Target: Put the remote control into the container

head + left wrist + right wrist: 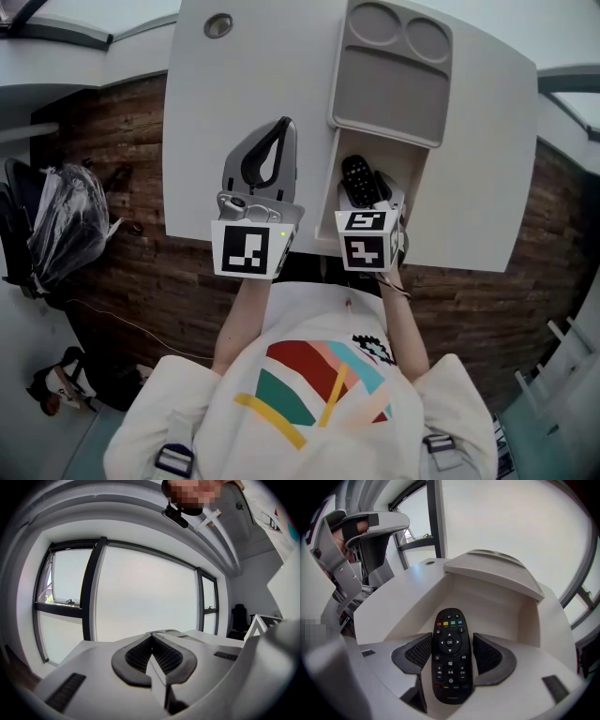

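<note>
A black remote control (361,180) (450,653) with coloured buttons sits between the dark pads of my right gripper (371,190) (450,643), which is shut on its sides. The gripper points steeply down over the container (414,167) (497,609), an open white compartment sunk into the table. The remote's far end hangs above the compartment's floor. The container's grey lid (389,80) (494,569), moulded with two round wells, is pushed back beyond the opening. My left gripper (281,127) (152,638) is held about level to the left of the compartment, shut with nothing in it.
The white table (244,84) has a round hole (217,25) near its far left corner. A black bag (66,220) lies on the wooden floor at left. Large windows (140,592) and an office chair (240,616) stand beyond the table.
</note>
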`<state>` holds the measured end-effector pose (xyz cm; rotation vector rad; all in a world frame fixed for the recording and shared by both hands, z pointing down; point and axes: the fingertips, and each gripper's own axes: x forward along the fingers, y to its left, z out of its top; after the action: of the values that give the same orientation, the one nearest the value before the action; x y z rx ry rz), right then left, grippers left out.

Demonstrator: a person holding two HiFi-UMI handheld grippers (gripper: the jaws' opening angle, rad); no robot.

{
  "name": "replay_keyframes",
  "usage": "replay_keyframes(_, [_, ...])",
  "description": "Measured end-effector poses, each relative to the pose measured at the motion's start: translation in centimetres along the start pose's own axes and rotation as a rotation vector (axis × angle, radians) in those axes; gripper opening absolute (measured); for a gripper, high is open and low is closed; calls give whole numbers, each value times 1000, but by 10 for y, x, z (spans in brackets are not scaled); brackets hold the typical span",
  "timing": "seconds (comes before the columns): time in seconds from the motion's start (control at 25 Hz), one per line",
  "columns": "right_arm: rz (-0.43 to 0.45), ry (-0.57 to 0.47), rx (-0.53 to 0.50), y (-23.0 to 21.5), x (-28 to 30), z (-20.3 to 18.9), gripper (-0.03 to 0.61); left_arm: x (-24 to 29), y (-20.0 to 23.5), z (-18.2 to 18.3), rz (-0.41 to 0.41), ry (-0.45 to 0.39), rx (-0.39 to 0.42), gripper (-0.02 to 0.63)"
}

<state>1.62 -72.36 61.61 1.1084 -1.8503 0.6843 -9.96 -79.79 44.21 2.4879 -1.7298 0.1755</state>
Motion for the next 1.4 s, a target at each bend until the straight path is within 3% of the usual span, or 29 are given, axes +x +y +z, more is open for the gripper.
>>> replay_keyframes(0.28, [26,-9,13,0,0,2,258,-4,-2,8,5,-10,5,6])
replay_keyframes(0.44, [92,-36,8,11,-4,2,345,-7,-4,15,6,-23,15,6])
replay_keyframes(0.64, [47,-133,-48,-1,-29,20,345,-14,-8,28,13,-47,28,6])
replay_keyframes(0.88, [2,-391,39,-31,-101,80,345,-23,-14,53,7,-109,49,6])
replay_keyframes(1.08, [36,-726,150,-55,-192,144,342,-27,-18,97,-2,-223,83,6])
replay_keyframes(1.12, [30,-792,178,-60,-212,153,308,-28,-20,107,-3,-234,92,6])
replay_keyframes(1.32, [4,-1057,226,-75,-294,174,2,-39,-36,163,-12,-353,158,6])
replay_keyframes(1.4, [-7,-1126,205,-75,-317,177,2,-45,-44,182,-19,-391,184,6])
